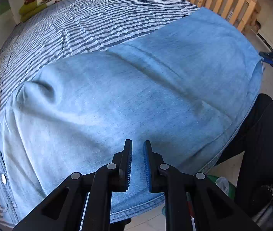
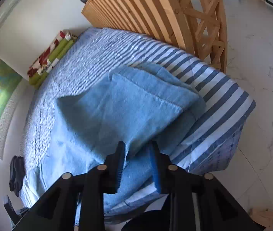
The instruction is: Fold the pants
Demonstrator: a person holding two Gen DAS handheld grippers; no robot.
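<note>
The light-blue pants (image 2: 121, 104) lie folded on the striped bedcover (image 2: 209, 88). The left gripper (image 1: 137, 150) hangs over the denim with its jaws nearly pressed together, pinching nothing. The right gripper (image 2: 136, 150) stands above the folded edge, jaws partly spread and empty.

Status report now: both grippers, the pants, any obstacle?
Left gripper nearly shut, empty, over pants. Right gripper part open, empty. Pants lie on striped bed, partly folded. No obstacle seen.
</note>
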